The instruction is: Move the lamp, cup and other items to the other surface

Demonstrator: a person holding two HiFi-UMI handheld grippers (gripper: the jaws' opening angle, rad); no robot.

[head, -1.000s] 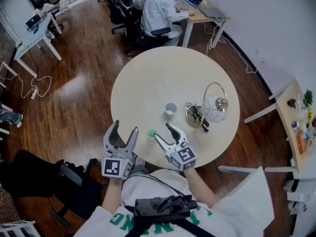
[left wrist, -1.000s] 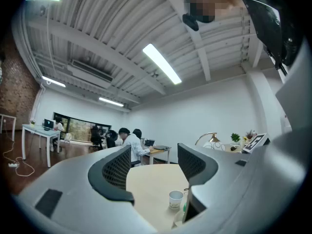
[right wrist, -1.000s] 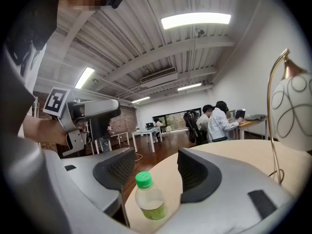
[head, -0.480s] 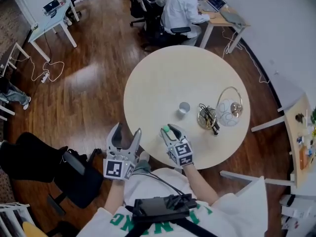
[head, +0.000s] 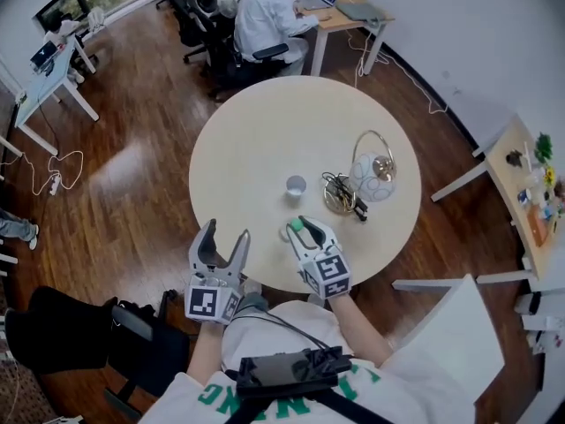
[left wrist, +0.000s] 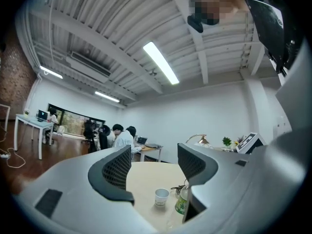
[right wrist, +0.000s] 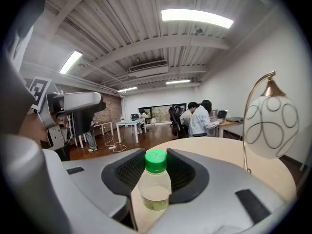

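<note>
Closing right gripper: jaws are being drawn in on the green-capped bottle, with pads against its upper part, for lifting.
Bottle place: at the round table's near edge.
Spare left gripper: held open and empty, just off that edge.
Remaining cup and lamp: left untouched, at the table's middle and right.

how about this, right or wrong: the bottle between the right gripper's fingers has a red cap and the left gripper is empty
Wrong on one point: the cap is green, not red; the right gripper view shows it. The bottle is between the fingers of the right gripper, which are closing on it, and the left gripper is empty.
</note>
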